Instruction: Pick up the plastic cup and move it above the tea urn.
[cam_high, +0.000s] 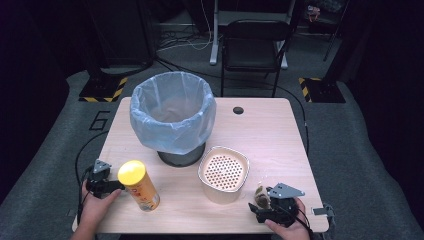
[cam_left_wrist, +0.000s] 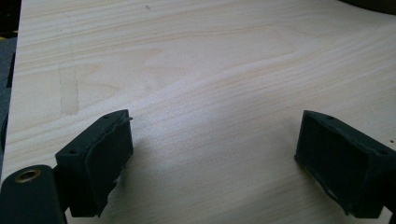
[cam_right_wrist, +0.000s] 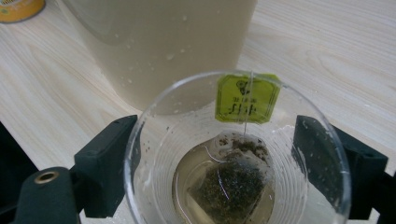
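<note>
I have the right claw (cam_right_wrist: 219, 163) at the near right corner of the bench (cam_high: 270, 125), its jaws set either side of a clear plastic cup (cam_right_wrist: 233, 154). In the right gripper view the jaws sit against the cup wall, so I read the claw as grasping the cup, though the transparent wall makes the contact hard to confirm. The cup holds a shallow pool of pale liquid and a dark, wet tea bag (cam_right_wrist: 229, 186) lying on its bottom. The bag's string runs up to a yellow-green paper tag (cam_right_wrist: 247, 99) hanging against the far inner wall.

Just beyond the cup stands a cream container (cam_high: 223, 175) with a perforated insert in its top. In the high view it is near the cup (cam_high: 261, 196), between the cup and the bin.

The bin (cam_high: 173, 117), lined with a pale blue bag, stands at mid-bench, behind the cream container.

My left claw (cam_left_wrist: 212, 158) is released: its jaws stand wide apart over bare wood with nothing between them. In the high view it (cam_high: 107, 186) sits at the near left edge, just beside a tube can with a yellow lid (cam_high: 138, 185), which stands tilted
</note>
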